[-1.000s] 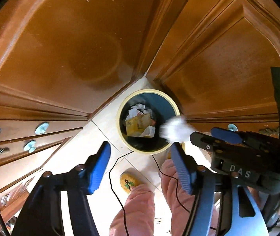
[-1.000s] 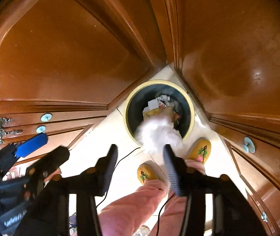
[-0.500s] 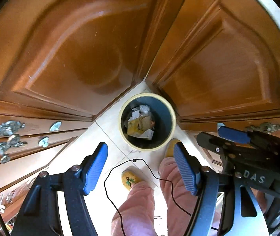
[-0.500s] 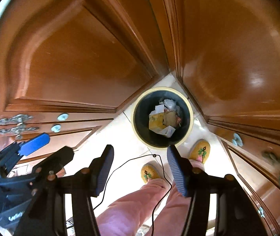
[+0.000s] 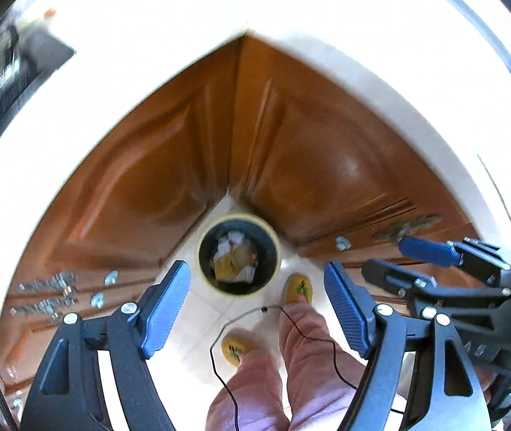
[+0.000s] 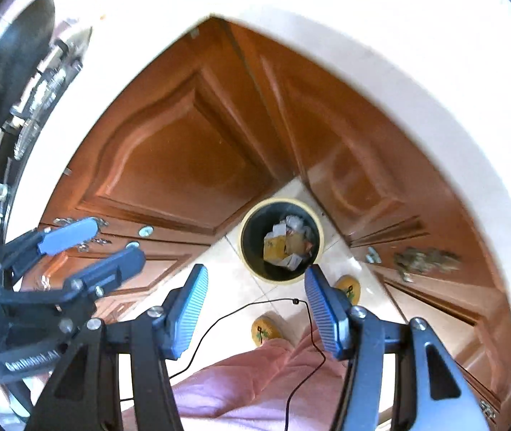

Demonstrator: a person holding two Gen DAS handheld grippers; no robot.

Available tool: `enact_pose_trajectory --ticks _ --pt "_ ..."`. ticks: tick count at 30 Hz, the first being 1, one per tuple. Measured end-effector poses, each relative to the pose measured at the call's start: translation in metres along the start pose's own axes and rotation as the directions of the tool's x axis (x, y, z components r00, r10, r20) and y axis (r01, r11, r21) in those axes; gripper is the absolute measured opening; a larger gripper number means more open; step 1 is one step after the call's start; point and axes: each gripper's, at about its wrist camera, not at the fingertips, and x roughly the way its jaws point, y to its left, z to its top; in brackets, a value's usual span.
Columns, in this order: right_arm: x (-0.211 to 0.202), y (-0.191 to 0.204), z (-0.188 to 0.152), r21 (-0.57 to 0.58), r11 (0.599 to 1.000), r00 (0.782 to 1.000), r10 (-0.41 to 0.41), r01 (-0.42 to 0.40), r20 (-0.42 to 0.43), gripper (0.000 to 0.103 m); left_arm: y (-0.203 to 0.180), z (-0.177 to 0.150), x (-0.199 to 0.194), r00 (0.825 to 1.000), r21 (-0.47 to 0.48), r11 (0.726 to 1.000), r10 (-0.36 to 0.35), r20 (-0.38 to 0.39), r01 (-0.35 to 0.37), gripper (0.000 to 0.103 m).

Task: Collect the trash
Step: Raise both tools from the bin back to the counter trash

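Note:
A round bin with a cream rim (image 5: 237, 217) (image 6: 321, 240) stands on the tiled floor in the corner of the wooden cabinets, far below both grippers. Crumpled paper and yellow card trash (image 5: 233, 260) (image 6: 284, 248) lies inside it. My left gripper (image 5: 255, 269) points down over the bin; its jaws are opening and nothing is between them. My right gripper (image 6: 255, 271) hangs beside it, open and empty. Each gripper also shows in the other's view: the right gripper (image 5: 391, 258) and the left gripper (image 6: 111, 242).
A white countertop (image 5: 111, 72) (image 6: 399, 54) juts out above the brown cabinet doors (image 5: 169, 165). A person's legs in pink trousers (image 5: 305, 352) and yellow slippers (image 5: 298, 287) stand by the bin. A thin black cable (image 6: 241, 310) hangs below the grippers. Dark kitchen gear (image 6: 22, 72) sits at the left.
Both grippers rose well above the bin, which now looks small, and the countertop edge came into view. The white wad seen falling at the bin is gone from the air. The left jaws widened.

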Motion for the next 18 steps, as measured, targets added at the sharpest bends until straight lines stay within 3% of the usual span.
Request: enact_pose_trajectory --ticks 3,10,18 --pt "-0.021 -0.006 -0.002 0.009 1.0 1.0 -0.013 0.013 0.015 0.056 -0.016 0.008 -0.023 0.998 0.039 0.999 -0.006 0.061 0.004 0.083" --pt "-0.076 -0.02 -0.008 0.004 0.999 0.993 -0.039 0.039 0.109 0.056 -0.065 0.025 -0.068 0.988 0.149 0.989 -0.018 0.156 -0.005 0.084" --pt "-0.142 -0.034 -0.013 -0.001 0.999 0.963 -0.045 0.047 0.265 0.056 -0.103 0.042 -0.108 0.97 0.22 0.976 -0.05 0.239 -0.004 0.087"
